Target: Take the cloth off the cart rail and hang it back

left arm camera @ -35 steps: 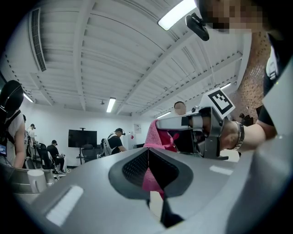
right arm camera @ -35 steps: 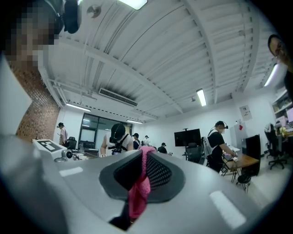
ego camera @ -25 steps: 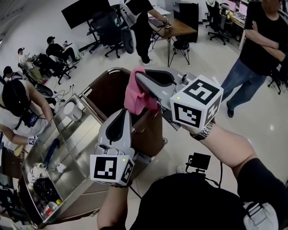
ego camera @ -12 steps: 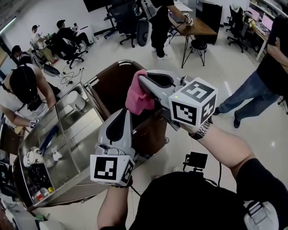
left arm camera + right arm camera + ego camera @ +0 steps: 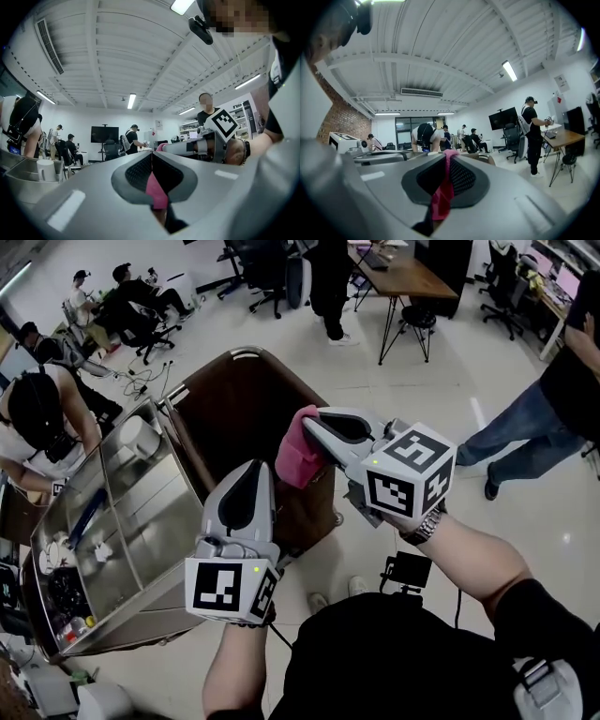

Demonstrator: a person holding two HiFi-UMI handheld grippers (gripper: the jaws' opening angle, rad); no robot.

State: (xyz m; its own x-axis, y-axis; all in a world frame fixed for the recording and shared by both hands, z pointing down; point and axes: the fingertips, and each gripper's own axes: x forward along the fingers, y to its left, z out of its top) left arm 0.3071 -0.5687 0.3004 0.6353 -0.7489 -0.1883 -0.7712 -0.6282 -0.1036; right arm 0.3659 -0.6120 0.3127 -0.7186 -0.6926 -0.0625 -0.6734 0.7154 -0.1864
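Note:
My right gripper (image 5: 306, 416) is shut on a pink cloth (image 5: 298, 454), which hangs from its tips over the near right side of the cart's brown bag (image 5: 230, 409). The bag's metal rail (image 5: 246, 352) runs round the far end, apart from the cloth. In the right gripper view the cloth (image 5: 443, 197) fills the slit between the jaws of the right gripper (image 5: 446, 159). My left gripper (image 5: 251, 465) is just left of the cloth, jaws together. In its own view the left gripper (image 5: 151, 161) shows a pink sliver low in the slit; whether it pinches that I cannot tell.
The steel cart shelf (image 5: 141, 512) at left holds a white roll (image 5: 134, 437) and small items. A person in a white top (image 5: 42, 423) bends beside it. Seated people (image 5: 131, 296) are at upper left. A desk (image 5: 403, 273) stands behind, a person in jeans (image 5: 539, 427) at right and a black device (image 5: 405, 570) on the floor.
Both grippers have come down. The right one has carried the cloth lower, towards the bag's near side. The cart has slid up and left in the view.

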